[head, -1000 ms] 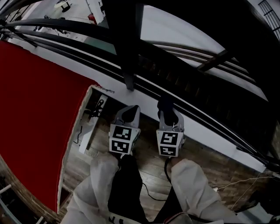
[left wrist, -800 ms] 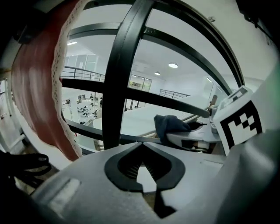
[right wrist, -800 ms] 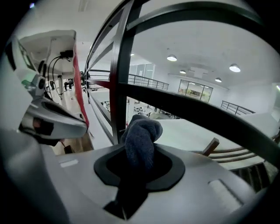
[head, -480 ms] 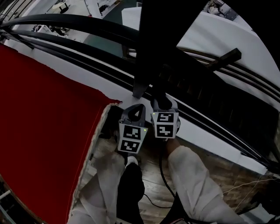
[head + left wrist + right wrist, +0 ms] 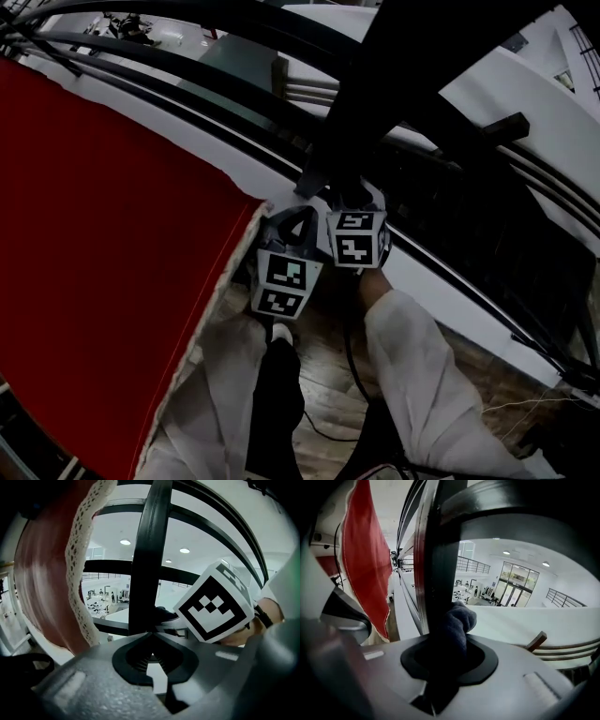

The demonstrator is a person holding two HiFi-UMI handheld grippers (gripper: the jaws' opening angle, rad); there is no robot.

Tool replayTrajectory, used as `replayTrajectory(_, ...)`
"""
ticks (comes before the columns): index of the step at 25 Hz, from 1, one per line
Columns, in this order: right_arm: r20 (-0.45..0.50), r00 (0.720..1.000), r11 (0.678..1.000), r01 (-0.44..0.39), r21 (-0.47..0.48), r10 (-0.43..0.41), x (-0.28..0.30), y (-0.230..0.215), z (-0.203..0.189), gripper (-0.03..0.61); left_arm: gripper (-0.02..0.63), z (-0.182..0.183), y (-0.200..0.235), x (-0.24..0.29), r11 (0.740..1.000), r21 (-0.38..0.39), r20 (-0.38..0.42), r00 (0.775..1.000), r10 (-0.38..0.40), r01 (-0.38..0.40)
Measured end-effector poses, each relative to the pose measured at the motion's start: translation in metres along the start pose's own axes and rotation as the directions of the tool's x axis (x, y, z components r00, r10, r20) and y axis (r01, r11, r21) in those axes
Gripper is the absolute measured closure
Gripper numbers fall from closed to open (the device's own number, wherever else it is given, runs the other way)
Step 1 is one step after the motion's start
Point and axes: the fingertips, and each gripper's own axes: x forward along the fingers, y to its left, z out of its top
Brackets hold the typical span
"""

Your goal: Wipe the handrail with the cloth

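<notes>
Cloth: dark, fuzzy, bunched | right hand-held gripper: clamped on it

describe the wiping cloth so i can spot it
Start from the big red lace-edged drape on the left and go right to the black railing post. The right gripper is up against that post, and the cloth is the dark blue-grey wad pinched in its jaws, the only soft, fuzzy thing by that hard post.
</notes>
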Motion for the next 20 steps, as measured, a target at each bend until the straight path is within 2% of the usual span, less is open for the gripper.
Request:
replayTrajectory(4,-0.018,1.000,0.999,0.020,-0.032,-0.020,-0.004,-0.001,-0.004,0.489,0.611,-0.003,-0.003,-0.005,1.000,-0.010,-0.008,1.000,0.006,-0.006)
replayTrajectory(13,-0.073,0.996,0.997,0.050,-0.059,-0.055,-0.022,-0.014,-0.029,0.488,0.611,-0.012,-0.023,-0.015,0.999,-0.010,-0.052,0.998,-0.033,0.033)
replayTrajectory(17,-0.080,0.995,0.996,0.049,-0.078,-0.055,-0.058,-0.040,-0.060,0.486,0.611,-0.013,-0.078,-0.025,0.998,0.008,-0.071,0.996,-0.054,0.055)
replayTrajectory(20,-0.076,0.995,0.997,0.057,-0.057,-0.061,-0.081,-0.068,-0.076,0.486,0.611,-0.014,-0.116,-0.027,0.997,0.026,-0.089,0.993,-0.074,0.077)
